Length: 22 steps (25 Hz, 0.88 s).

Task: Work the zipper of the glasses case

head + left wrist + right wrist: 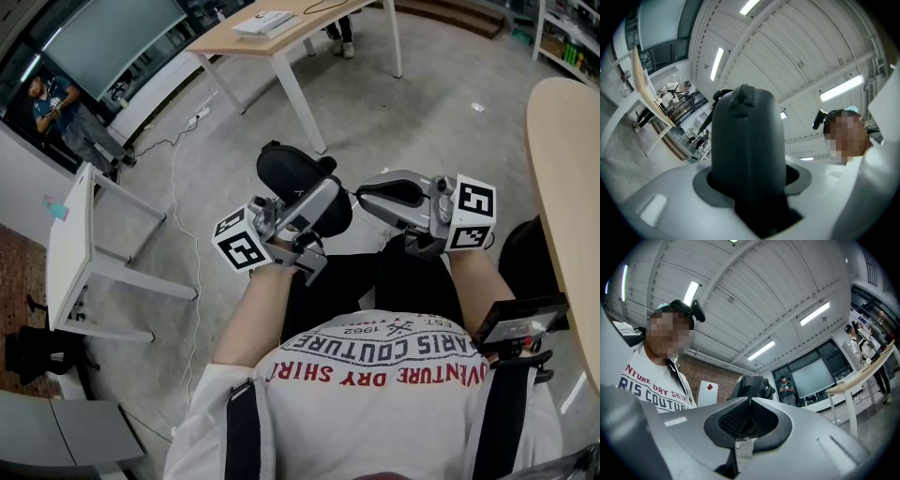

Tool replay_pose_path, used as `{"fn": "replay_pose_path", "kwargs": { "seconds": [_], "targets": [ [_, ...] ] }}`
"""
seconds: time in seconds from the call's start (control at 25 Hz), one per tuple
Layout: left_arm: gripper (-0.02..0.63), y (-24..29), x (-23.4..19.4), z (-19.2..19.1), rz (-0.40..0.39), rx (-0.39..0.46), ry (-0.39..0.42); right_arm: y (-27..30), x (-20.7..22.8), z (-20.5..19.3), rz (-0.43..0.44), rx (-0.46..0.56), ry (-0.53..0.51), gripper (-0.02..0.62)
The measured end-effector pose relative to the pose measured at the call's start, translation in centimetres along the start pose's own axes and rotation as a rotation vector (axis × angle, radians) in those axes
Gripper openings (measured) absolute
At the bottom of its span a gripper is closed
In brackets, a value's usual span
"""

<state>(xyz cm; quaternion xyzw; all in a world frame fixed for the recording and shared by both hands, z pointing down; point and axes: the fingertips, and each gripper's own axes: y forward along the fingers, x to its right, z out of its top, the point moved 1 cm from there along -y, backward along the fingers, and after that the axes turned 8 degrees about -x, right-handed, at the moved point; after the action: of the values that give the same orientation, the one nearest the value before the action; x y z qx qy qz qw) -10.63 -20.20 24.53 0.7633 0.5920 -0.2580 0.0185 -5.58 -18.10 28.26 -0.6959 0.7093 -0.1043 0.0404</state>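
Note:
The black glasses case (298, 183) is held in the air in front of my chest. My left gripper (323, 202) is shut on it from the lower left. In the left gripper view the case (745, 140) stands upright between the jaws and fills the middle, with my left gripper (747, 187) clamped round its lower part. My right gripper (364, 199) comes in from the right and its tips touch the case's right side. In the right gripper view the ribbed pads (736, 420) are pressed together on a small dark piece, the zipper pull, with the case (750, 386) just beyond them.
Below is grey floor with a cable (173, 178). A wooden table (272, 37) stands ahead, a white table (70, 244) at the left, and a curved wooden tabletop (562, 187) at the right. A person (56, 108) stands far left by the wall.

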Motion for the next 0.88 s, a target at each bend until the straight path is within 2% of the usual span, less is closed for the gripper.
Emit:
{"fn": "replay_pose_path", "kwargs": {
  "seconds": [0.56, 0.88],
  "targets": [
    [0.245, -0.8, -0.8, 1.7, 0.027, 0.160, -0.082, 0.0, 0.4, -0.2, -0.013, 0.023, 0.032, 0.009],
    [0.246, -1.0, -1.3, 1.9, 0.050, 0.221, -0.195, 0.0, 0.3, 0.0, -0.022, 0.021, 0.001, 0.000]
  ]
}}
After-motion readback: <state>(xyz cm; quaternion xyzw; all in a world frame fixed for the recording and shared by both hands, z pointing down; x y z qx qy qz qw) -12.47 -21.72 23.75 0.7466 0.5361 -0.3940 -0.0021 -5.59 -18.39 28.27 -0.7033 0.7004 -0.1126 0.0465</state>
